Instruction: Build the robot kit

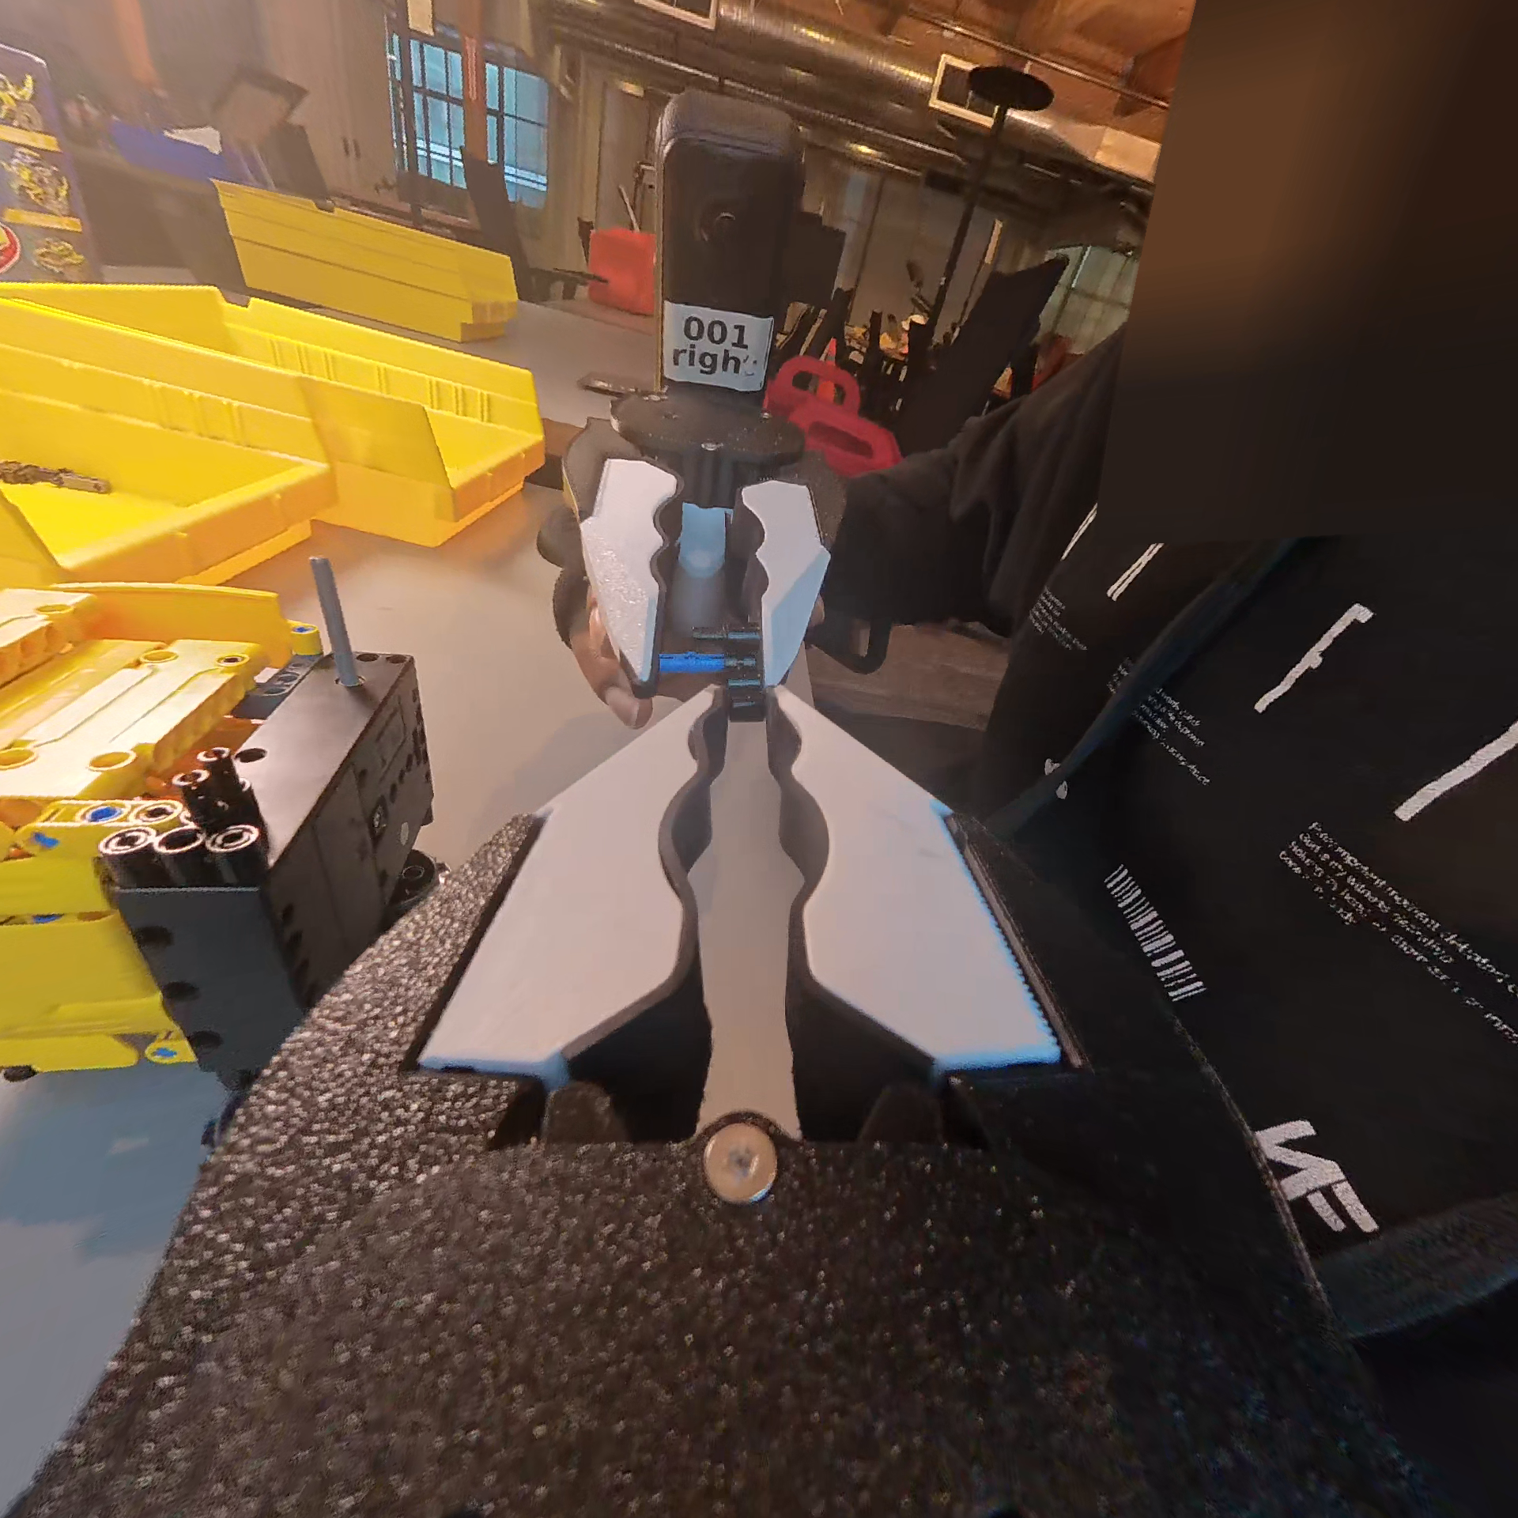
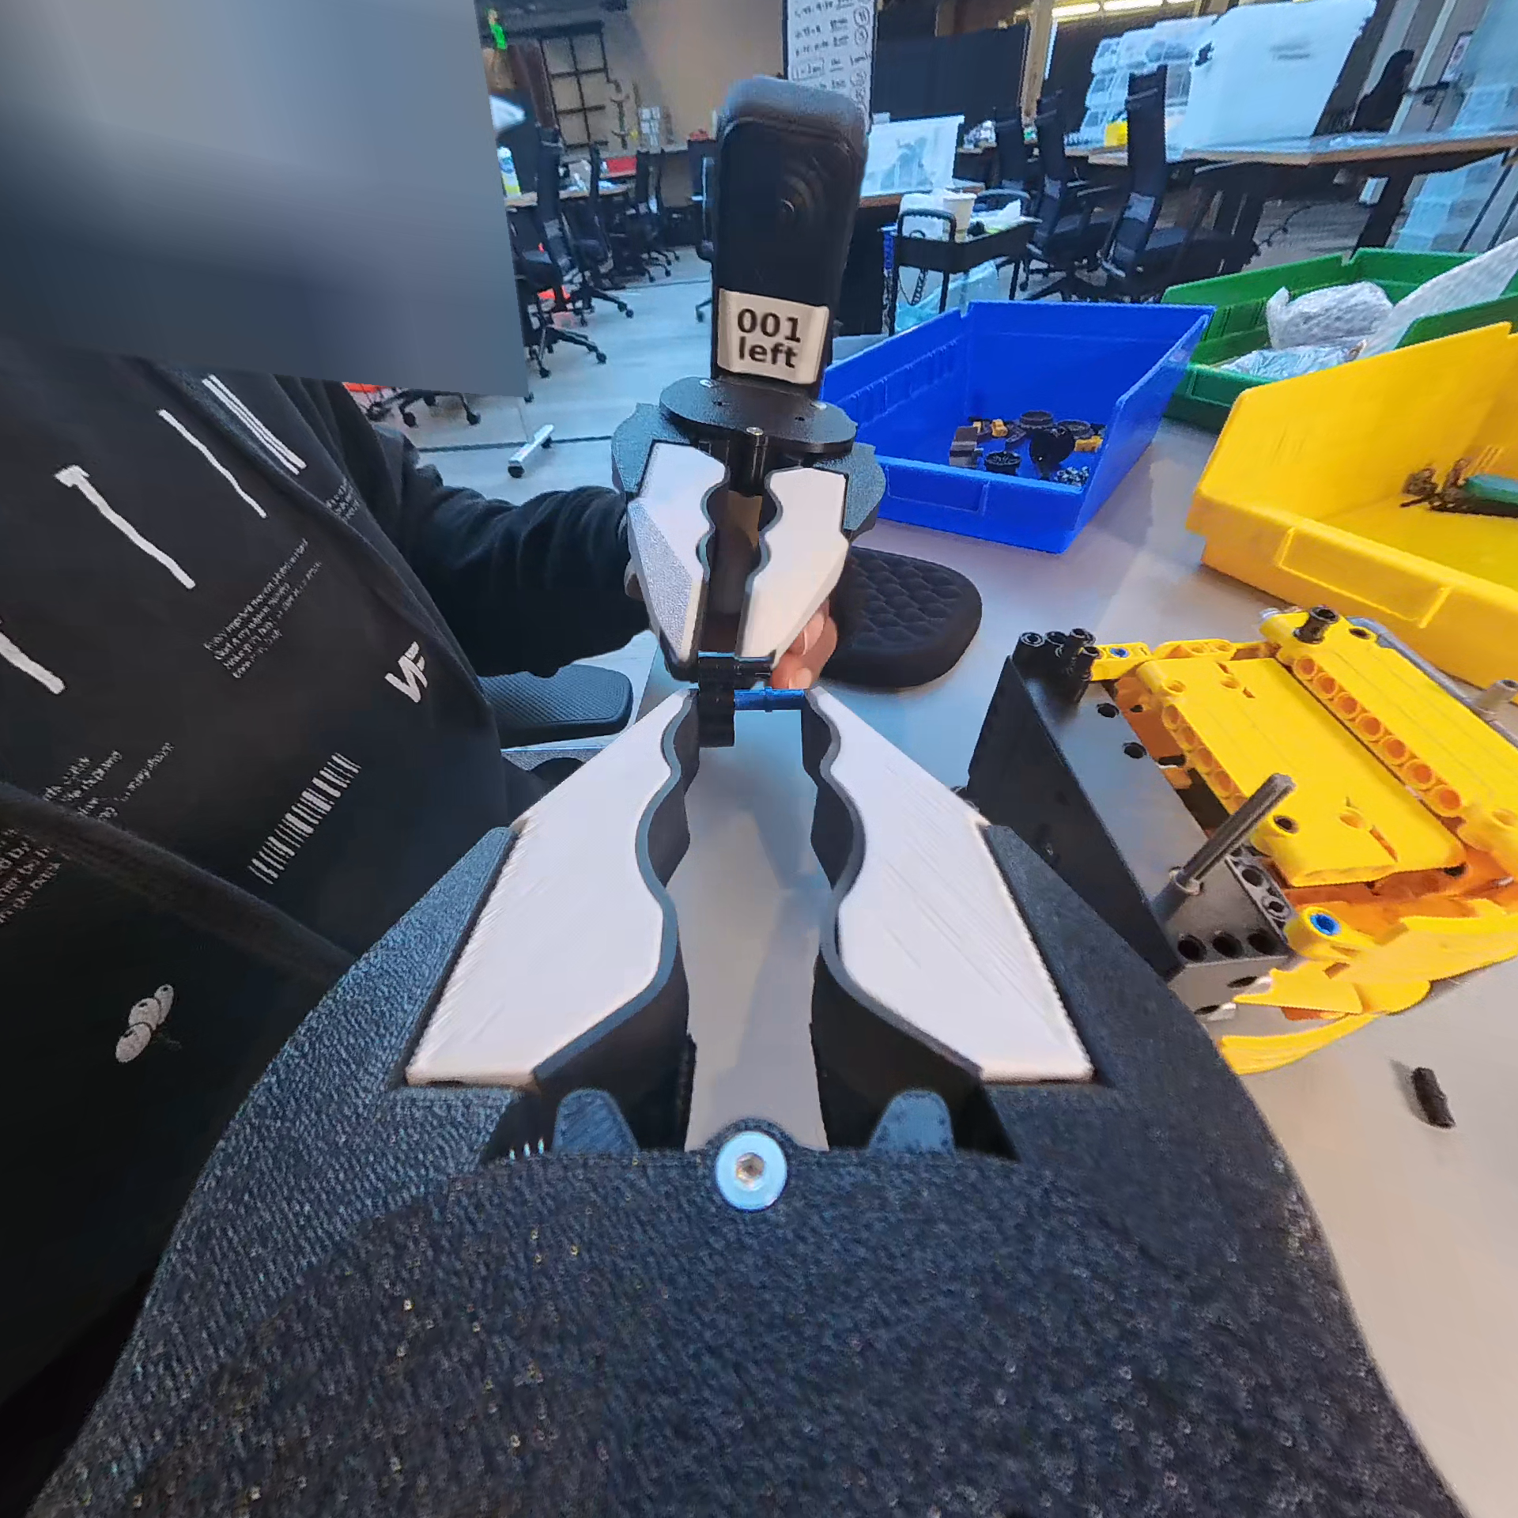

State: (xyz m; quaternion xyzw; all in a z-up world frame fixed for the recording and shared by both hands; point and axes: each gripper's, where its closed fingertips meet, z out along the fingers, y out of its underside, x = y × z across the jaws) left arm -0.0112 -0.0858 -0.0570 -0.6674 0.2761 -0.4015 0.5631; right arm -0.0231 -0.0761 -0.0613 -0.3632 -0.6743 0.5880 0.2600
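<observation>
Left gripper [image 1: 746, 698] nearest the lens in the left wrist view, white fingers [image 1: 591, 887] drawn close and pinching a small black connector piece [image 1: 743, 696] at the tips. Right gripper [image 1: 710, 669] met tip to tip with it, held up over the grey table [image 1: 485, 624] by a hand [image 1: 604, 657] in a dark sleeve. Right gripper's fingers [image 2: 928, 887] set a little apart, clamped endwise on a short blue pin [image 2: 768, 700]; pin lying crosswise, one end seated in the black connector piece [image 2: 716, 706], other end against the right-hand fingertip. Same junction confirmed in the right wrist view, with the left gripper [image 2: 723, 669] facing the camera and gripping the top of the black piece. Both held parts clear of the table, in mid-air between the two tools. Yellow and black brick model [image 2: 1281, 788] resting on the table beside the grippers, a grey rod [image 2: 1232, 838] sticking out of its black block. Small black peg [image 2: 1428, 1097] loose on the table near the model. Yellow bins [image 1: 271, 427] behind the model; blue bin [image 2: 1010, 427] with dark small parts farther back, green bin [image 2: 1314, 287] beyond it. Black padded rest [image 2: 903, 616] on the table behind the left gripper. Person in a dark printed top [image 2: 205, 616] close to the camera.
</observation>
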